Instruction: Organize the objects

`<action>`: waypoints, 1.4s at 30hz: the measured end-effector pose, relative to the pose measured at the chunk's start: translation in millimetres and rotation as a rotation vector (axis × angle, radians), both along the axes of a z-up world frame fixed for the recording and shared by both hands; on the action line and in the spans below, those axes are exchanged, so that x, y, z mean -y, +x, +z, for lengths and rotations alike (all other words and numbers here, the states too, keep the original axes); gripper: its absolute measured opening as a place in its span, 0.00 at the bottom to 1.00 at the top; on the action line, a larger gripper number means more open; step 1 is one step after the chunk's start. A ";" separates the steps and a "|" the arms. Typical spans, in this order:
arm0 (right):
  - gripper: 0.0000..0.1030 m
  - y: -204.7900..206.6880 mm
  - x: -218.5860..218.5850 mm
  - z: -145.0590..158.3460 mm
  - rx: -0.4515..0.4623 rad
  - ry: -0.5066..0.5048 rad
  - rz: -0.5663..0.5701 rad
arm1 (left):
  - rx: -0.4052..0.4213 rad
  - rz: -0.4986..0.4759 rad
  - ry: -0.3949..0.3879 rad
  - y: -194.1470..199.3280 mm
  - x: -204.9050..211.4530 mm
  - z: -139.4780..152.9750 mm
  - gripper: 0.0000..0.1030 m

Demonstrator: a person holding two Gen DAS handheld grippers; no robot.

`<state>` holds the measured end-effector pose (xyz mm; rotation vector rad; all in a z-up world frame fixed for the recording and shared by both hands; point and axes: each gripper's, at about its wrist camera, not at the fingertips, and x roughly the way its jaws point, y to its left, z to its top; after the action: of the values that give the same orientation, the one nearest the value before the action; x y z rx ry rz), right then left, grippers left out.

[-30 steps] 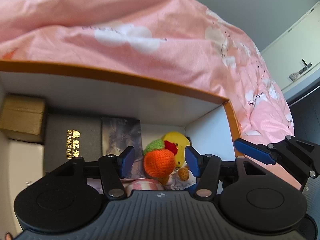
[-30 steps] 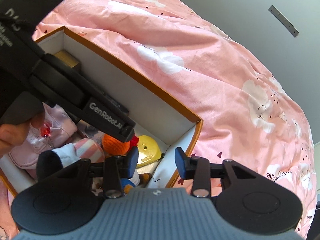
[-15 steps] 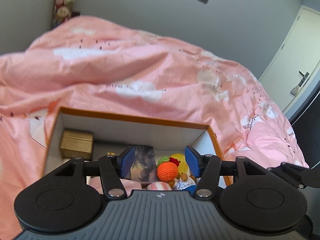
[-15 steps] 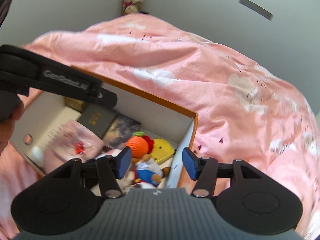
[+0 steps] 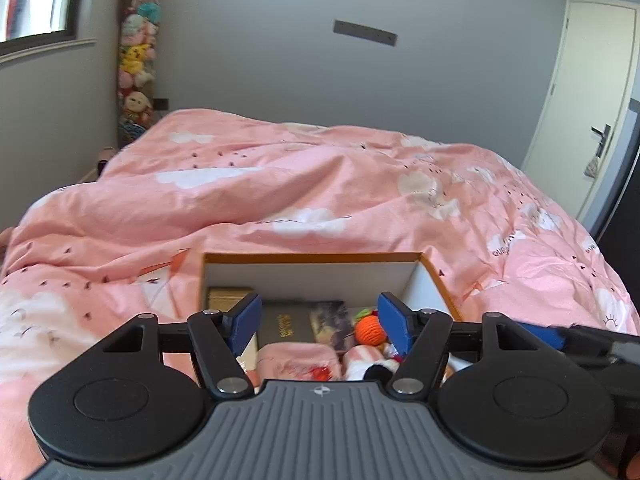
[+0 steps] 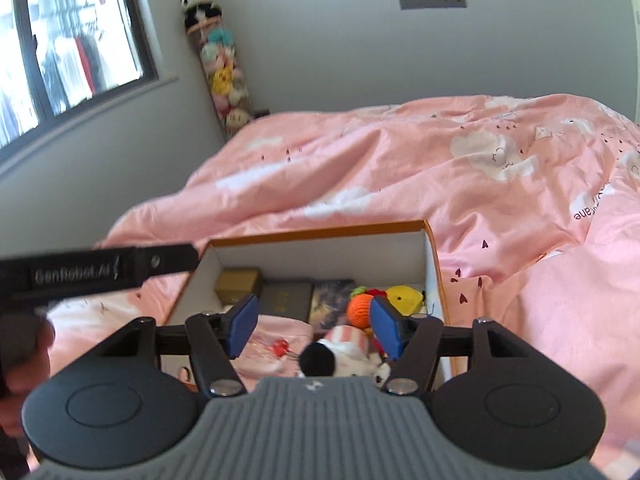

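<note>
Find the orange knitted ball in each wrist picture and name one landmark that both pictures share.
Left wrist view: the orange knitted ball lies in the box's far right part, just inside the right blue pad of the left gripper.
Right wrist view: the ball lies right of centre, just left of the yellow toy.
Shared landmark: the box's orange rim on the pink quilt.

A pink duvet [image 5: 320, 184] with white clouds covers the bed. In the far corner stands a tall column of plush toys [image 6: 224, 68] (a panda sits on top). A window [image 6: 68, 40] is on the left wall, a white door [image 5: 588, 92] on the right.
</note>
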<state>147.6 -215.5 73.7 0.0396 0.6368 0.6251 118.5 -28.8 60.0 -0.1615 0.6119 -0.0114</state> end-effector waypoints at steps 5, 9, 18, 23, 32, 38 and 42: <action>0.69 -29.2 1.5 5.9 0.085 0.016 -0.041 | -0.009 0.007 0.043 -23.8 -7.2 -14.5 0.75; 0.72 -50.1 2.3 4.7 0.123 0.018 -0.076 | -0.030 0.035 0.048 -38.4 -12.0 -26.8 0.76; 0.79 -72.5 -3.0 -18.1 0.120 -0.027 -0.114 | 0.007 0.081 0.129 -63.5 -13.1 -45.3 0.81; 0.80 -71.8 -8.5 -27.8 0.100 -0.043 -0.108 | 0.002 0.100 0.106 -67.1 -20.2 -50.0 0.82; 0.86 -64.4 -15.5 -45.4 0.075 -0.120 -0.129 | -0.032 0.116 0.073 -65.6 -21.1 -56.5 0.88; 0.88 -62.2 -15.0 -51.0 0.060 -0.126 -0.127 | -0.063 0.126 0.048 -61.8 -24.4 -63.8 0.88; 0.89 -63.2 -14.7 -53.2 0.055 -0.124 -0.120 | -0.061 0.127 0.054 -61.5 -23.9 -64.7 0.91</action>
<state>84.4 -200.8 20.6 -0.0550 0.6146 0.4689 57.0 -4.9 -4.7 -0.1490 0.6610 0.1333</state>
